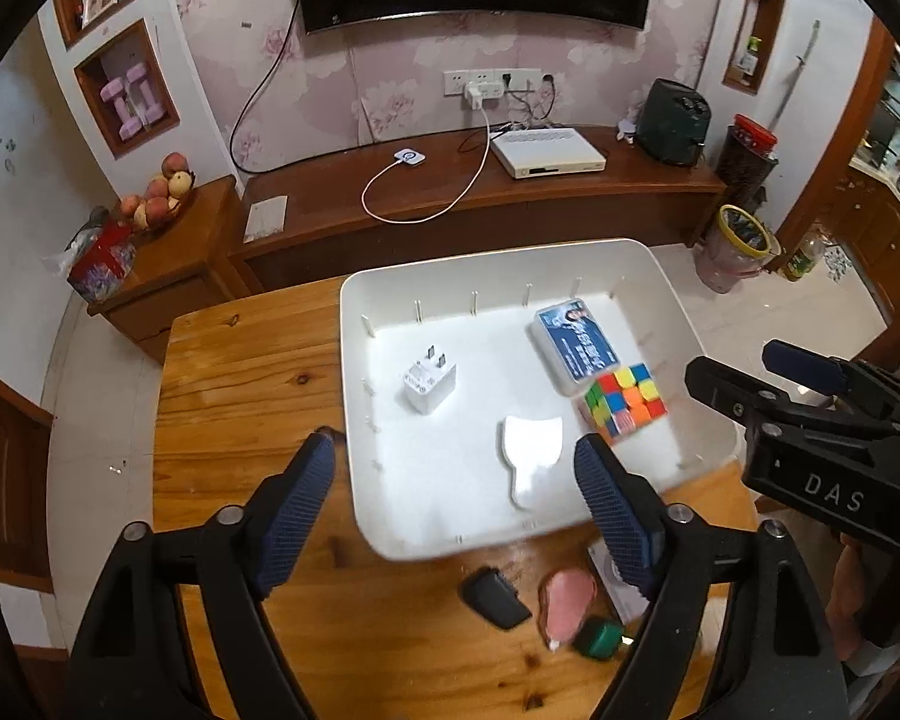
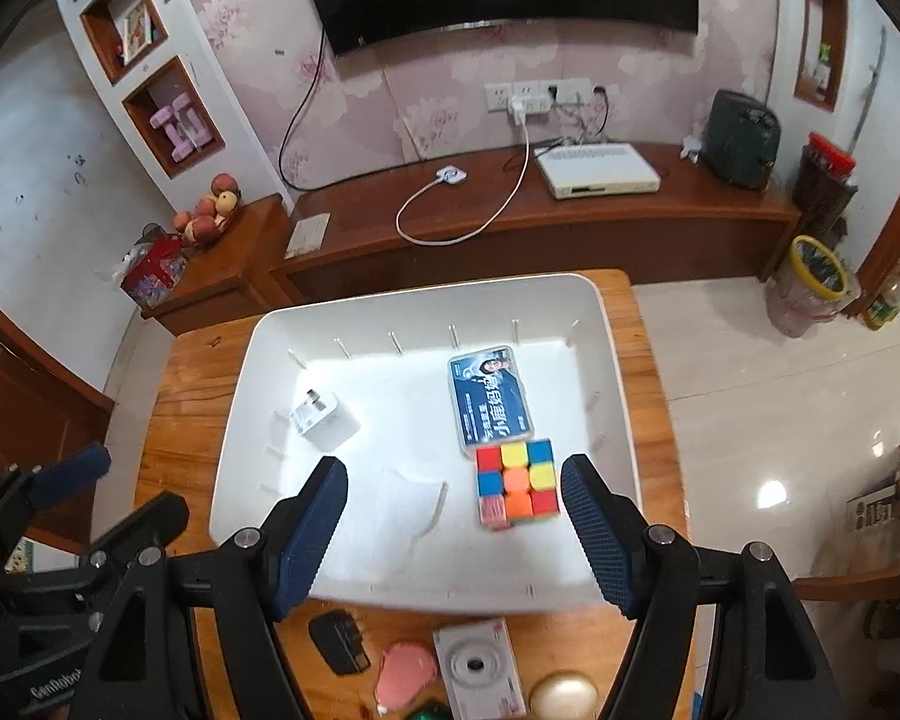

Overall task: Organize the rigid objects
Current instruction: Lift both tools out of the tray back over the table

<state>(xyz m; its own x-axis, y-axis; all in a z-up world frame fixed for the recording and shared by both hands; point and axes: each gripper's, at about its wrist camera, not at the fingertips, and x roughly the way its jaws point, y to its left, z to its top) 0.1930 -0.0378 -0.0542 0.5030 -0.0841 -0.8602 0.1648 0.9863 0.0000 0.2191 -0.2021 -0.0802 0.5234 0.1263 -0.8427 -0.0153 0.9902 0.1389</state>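
Both hand-held grippers, left (image 1: pixel 453 477) and right (image 2: pixel 453 507), spread ribbed blue pads, empty, above smooth white plastic tray (image 2: pixel 426 300).

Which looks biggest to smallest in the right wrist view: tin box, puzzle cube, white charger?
1. tin box
2. puzzle cube, a bit smaller; it lies nearer the camera, so the margin is unsure
3. white charger, smallest

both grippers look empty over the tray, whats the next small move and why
Probably bring the right gripper back and down toward the camera, jaws open. The tray already holds the cube, tin, charger and white piece, while the camera lies outside, on the table near that gripper.
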